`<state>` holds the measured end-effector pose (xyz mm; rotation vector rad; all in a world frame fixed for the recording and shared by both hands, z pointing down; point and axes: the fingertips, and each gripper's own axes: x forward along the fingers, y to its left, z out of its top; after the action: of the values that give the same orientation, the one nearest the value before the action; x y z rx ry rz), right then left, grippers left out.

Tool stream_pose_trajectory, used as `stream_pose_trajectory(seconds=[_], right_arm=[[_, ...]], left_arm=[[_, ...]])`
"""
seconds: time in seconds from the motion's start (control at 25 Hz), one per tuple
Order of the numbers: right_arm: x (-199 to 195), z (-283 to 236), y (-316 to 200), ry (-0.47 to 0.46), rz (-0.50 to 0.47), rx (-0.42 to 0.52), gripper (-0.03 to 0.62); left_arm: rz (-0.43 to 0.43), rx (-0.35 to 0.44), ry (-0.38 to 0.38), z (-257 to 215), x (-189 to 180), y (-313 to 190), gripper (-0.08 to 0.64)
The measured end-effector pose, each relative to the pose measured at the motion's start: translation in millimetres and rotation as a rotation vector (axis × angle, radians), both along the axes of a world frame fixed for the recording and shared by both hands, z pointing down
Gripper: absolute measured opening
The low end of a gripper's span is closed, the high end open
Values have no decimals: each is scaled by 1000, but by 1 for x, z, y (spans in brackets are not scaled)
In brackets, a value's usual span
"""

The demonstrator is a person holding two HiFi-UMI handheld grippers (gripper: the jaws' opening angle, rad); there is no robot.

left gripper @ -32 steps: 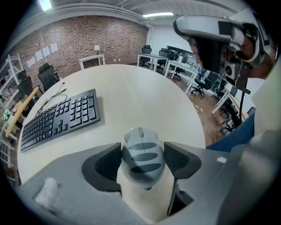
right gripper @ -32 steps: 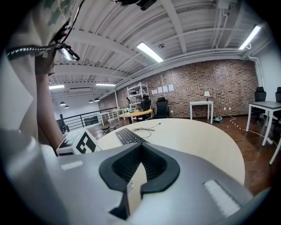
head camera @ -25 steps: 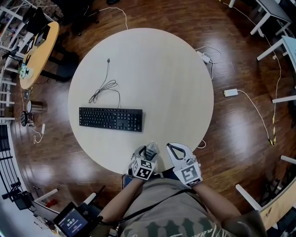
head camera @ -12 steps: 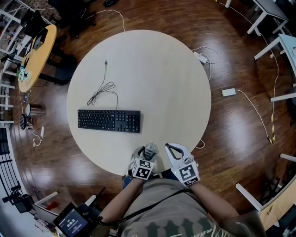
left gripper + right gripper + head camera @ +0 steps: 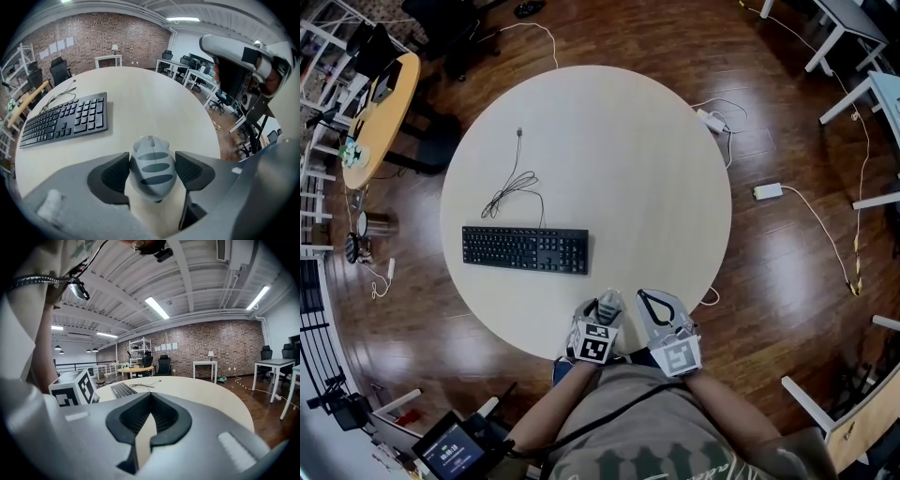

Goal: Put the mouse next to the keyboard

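A grey mouse with dark stripes sits between the pads of my left gripper, which is shut on it above the near edge of the round table. The black keyboard lies on the table's left half, ahead and left of the left gripper; in the left gripper view the keyboard is at the upper left. My right gripper hovers just right of the left one. In its own view the right gripper is shut with nothing in it, and the keyboard shows beyond.
The keyboard's black cable lies coiled behind it toward the table's far left. Around the table are a wooden floor, white cables and a power strip, a small yellow table at left and white desks at right.
Both grippers have stayed at the table's near edge, the left still on the mouse. Only the head view has shifted slightly.
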<state>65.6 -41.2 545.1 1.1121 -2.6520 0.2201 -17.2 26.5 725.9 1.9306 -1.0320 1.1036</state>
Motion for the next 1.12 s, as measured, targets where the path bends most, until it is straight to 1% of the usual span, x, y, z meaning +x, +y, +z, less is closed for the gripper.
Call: stream_pose_trajectory(seconds=[0.24,0.4,0.64,0.8,0.92,1.12], right_arm=[[-1,-4,0,-51,11,41,5],[3,-3,-3,-76,29,52,5],[8,1,-7,-60,46,41,5],[12,1,-11,-63,62,47,5],[19,2,-16,-56,81,45,5],[32,5,-22,-57,118,37,5]], left_arm=[[-3,-8,-15,-1,3,-3,319],[-1,9,-15,1,6,-8,319],[5,24,-15,1,11,-18,319],[22,11,-17,3,17,-20,321],[14,3,-10,4,22,-25,319],[15,29,-8,-1,32,-39,321]])
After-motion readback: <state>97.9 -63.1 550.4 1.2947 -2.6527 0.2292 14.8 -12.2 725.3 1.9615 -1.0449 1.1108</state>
